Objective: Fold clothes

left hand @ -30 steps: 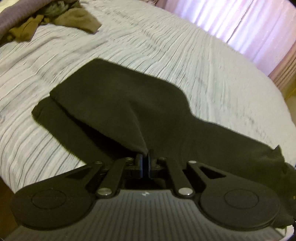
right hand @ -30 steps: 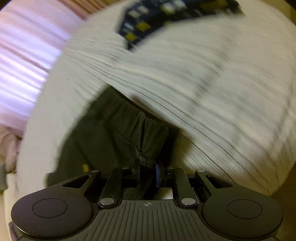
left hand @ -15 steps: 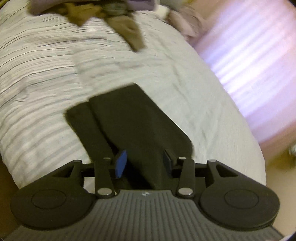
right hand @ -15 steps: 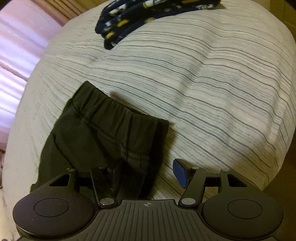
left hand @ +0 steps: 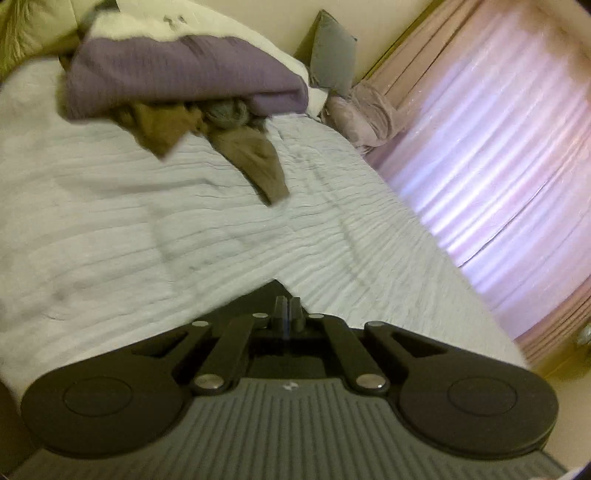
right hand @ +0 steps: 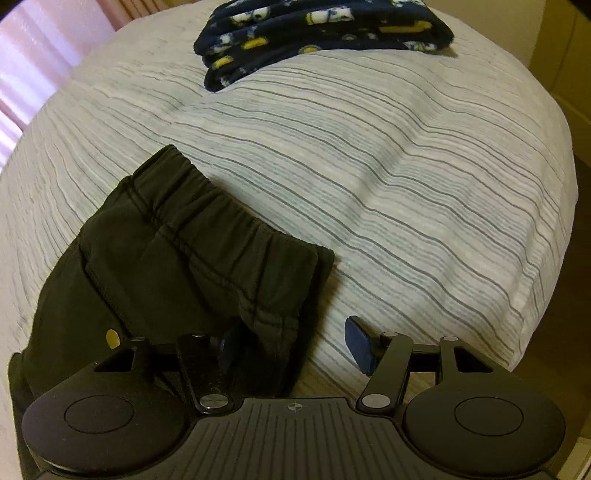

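Observation:
Black pants lie on the striped bed cover, waistband toward the bed's middle, in the right wrist view. My right gripper is open, its jaws wide apart over the waistband's near corner, which lies between them. In the left wrist view my left gripper is shut on a dark corner of the black pants; the rest of them is hidden under the gripper.
A folded navy patterned garment lies at the far edge of the bed. A purple blanket and brown clothes are piled near the pillows. Pink curtains hang to the right. The bed edge drops off on the right.
My left gripper opened, then shut again on a pants corner and now looks toward the bed's head. My right gripper let go of the waistband and stays open.

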`<state>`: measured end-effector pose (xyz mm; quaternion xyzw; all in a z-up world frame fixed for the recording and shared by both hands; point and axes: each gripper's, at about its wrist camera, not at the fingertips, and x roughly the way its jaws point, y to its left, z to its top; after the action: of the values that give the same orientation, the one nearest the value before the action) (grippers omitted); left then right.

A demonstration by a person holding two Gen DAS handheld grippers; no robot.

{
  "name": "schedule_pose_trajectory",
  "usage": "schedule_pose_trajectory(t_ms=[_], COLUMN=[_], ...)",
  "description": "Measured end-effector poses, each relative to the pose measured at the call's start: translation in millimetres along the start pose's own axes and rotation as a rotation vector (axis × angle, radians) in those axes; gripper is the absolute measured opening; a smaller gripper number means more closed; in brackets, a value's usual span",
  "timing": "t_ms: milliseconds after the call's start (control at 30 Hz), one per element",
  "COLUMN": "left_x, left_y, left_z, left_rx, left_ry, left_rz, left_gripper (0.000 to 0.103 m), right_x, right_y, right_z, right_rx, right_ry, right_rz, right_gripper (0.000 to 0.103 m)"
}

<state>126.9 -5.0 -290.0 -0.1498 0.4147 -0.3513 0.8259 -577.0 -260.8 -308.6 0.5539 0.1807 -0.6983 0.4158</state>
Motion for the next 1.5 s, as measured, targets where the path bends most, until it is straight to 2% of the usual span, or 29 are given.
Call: schedule_pose_trajectory(t_ms=[67,133,167,200,267,367,433,467,533,633,700,800,867,1100,1233,1367,1400,1433,1467,1500], left_x=[9,24,32,39,53,72,82,86,77,43,31,45,64,65,67,63,62,62,61,62], left_y=[10,14,16,18,22,34,38,38,29,5,0,20,35,30,27,22,20,19,17,15], left_z=[-8,-21,-27,-33,-44,-53,-55,-54,-45,-30,-31,-46,-55,-50,-49,-52,-52,-52,-52,-52], left_rx=[-0.043,-0.131,-0.174,-0.218,-0.299,-0.402,-0.451,-0.459,-0.388,-0.188,-0.084,-0.084,-0.118,-0.119,-0.092,-0.067,-0.056,-0.043,-0.026,-0.010], left_ry=[0.081,0.140,0.169,0.199,0.247,0.266,0.266,0.261,0.201,0.108,0.102,0.176,0.228,0.229,0.237,0.244,0.244,0.244,0.245,0.245], left_rz=[0.029,0.013,0.005,-0.002,-0.011,0.004,-0.006,-0.014,-0.037,-0.095,-0.065,0.036,0.075,0.090,0.107,0.131,0.136,0.141,0.145,0.148], left_gripper=[0.000,0.000,0.009,0.025,0.034,0.033,0.021,0.002,0.001,0.001,0.001,0.002,0.002,0.003,0.003,0.003,0.002,0.002,0.002,0.002], right_x=[3,3,2,1,0,1,1,0,1,1,2,4,4,-5,-15,-13,-10,-8,-7,-7], right_y=[0,-2,-3,-3,-4,-3,-2,-2,-2,-1,0,1,1,-5,-23,-51,-55,-59,-58,-56], right_z=[-3,-6,-8,-9,-10,-9,-9,-9,-9,-8,-6,-4,-4,3,6,7,7,7,9,11], right_rx=[0.013,0.026,0.031,0.034,0.034,0.031,0.026,0.027,0.023,0.011,0.003,-0.009,-0.014,-0.020,0.077,0.250,0.275,0.294,0.285,0.268], right_ry=[-0.001,-0.007,-0.013,-0.016,-0.017,-0.014,-0.016,-0.018,-0.020,-0.014,-0.007,0.002,0.006,0.040,0.040,0.042,0.051,0.060,0.057,0.049], right_rz=[0.000,0.004,0.006,0.008,0.012,0.008,0.007,0.007,0.007,0.004,0.002,-0.002,-0.004,0.024,0.147,0.299,0.321,0.341,0.356,0.370], right_gripper=[0.060,0.060,0.060,0.060,0.060,0.061,0.061,0.061,0.061,0.061,0.061,0.061,0.061,0.060,0.060,0.060,0.057,0.036,0.023,0.022])
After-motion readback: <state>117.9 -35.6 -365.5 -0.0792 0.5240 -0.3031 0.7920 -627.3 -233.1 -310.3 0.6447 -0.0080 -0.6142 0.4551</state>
